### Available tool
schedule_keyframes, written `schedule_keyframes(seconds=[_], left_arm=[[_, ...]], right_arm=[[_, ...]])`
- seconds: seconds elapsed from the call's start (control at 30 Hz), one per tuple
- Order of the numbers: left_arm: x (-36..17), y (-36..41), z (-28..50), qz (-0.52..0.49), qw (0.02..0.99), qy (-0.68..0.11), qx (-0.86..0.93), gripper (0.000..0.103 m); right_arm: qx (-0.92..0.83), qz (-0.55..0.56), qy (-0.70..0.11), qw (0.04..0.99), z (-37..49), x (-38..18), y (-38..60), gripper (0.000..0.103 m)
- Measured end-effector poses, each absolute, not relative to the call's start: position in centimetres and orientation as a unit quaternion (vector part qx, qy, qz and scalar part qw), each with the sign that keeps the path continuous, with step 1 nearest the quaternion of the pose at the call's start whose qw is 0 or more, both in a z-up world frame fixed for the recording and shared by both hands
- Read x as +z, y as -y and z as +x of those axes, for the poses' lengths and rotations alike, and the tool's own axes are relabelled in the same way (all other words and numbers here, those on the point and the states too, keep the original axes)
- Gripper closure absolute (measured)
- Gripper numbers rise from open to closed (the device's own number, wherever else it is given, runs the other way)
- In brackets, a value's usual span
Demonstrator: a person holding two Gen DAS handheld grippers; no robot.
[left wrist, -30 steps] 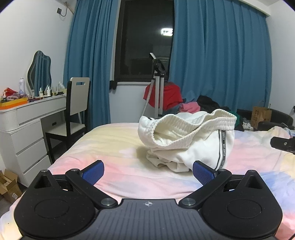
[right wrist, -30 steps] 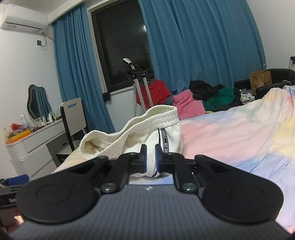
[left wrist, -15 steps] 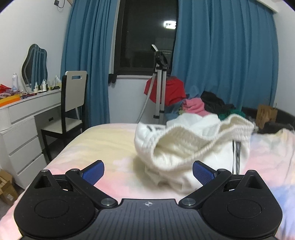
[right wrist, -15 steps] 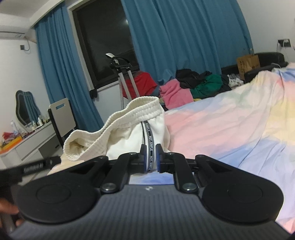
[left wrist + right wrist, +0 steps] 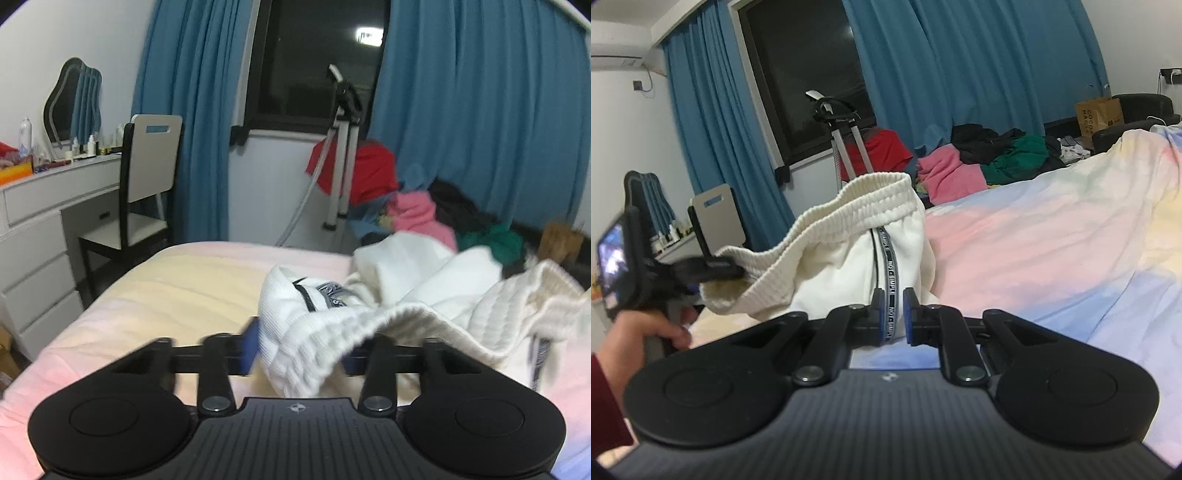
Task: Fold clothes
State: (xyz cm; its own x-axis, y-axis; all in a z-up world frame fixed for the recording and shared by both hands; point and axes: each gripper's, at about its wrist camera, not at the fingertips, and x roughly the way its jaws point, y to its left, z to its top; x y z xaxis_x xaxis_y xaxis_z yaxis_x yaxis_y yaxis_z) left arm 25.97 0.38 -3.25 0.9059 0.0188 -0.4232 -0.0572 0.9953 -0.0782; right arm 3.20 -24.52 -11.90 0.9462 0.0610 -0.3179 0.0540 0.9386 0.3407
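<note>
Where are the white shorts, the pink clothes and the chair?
white shorts (image 5: pixel 846 254): right wrist view, on the side panel left of the striped tape.
pink clothes (image 5: pixel 947 171): right wrist view, middle of the heap.
chair (image 5: pixel 153 158): left wrist view, on the backrest.

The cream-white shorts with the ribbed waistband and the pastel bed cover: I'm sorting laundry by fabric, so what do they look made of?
Cream-white shorts: probably thick cotton-type knit, matte; the ribbed waistband is gathered, suggesting elastic, and a printed woven-looking tape runs down the side. Pastel bed cover: soft, slightly fuzzy, matte fabric in dyed colour patches; exact fibre unclear.
</note>
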Motion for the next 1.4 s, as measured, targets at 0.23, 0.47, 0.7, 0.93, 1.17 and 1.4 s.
schedule_keyframes(seconds=[0.23, 0.47, 0.7, 0.93, 1.17, 1.4], left_arm=[[-0.3, -4.0, 18.8, -0.068, 0.986, -0.149, -0.023, 0.088], [2.0, -10.0, 11.2, -0.059, 0.981, -0.170, -0.071, 0.089], [-5.3, -14.4, 9.5, -0.055, 0.962, -0.268, -0.022, 0.089], [-6.8, -16.8, 11.0, -0.052, 0.946, -0.319, 0.015, 0.078], [-6.2, -15.1, 10.4, 0.020, 0.942, -0.336, 0.002, 0.056], [-6.5, -11.7, 8.4, 0.149, 0.947, -0.280, -0.042, 0.045]], right_arm=[[-0.001, 0.185, -0.150, 0.971, 3.0, -11.7, 24.5, 0.089], [0.010, 0.175, -0.133, 0.975, 0.6, -10.5, 24.0, 0.089], [0.041, 0.115, -0.200, 0.972, -0.4, -10.7, 20.2, 0.058], [0.059, 0.100, -0.314, 0.942, -1.4, -14.2, 17.6, 0.058], [0.069, 0.046, -0.356, 0.931, -1.3, -15.9, 16.0, 0.056], [0.036, 0.079, -0.360, 0.929, -0.5, -16.5, 17.1, 0.057]])
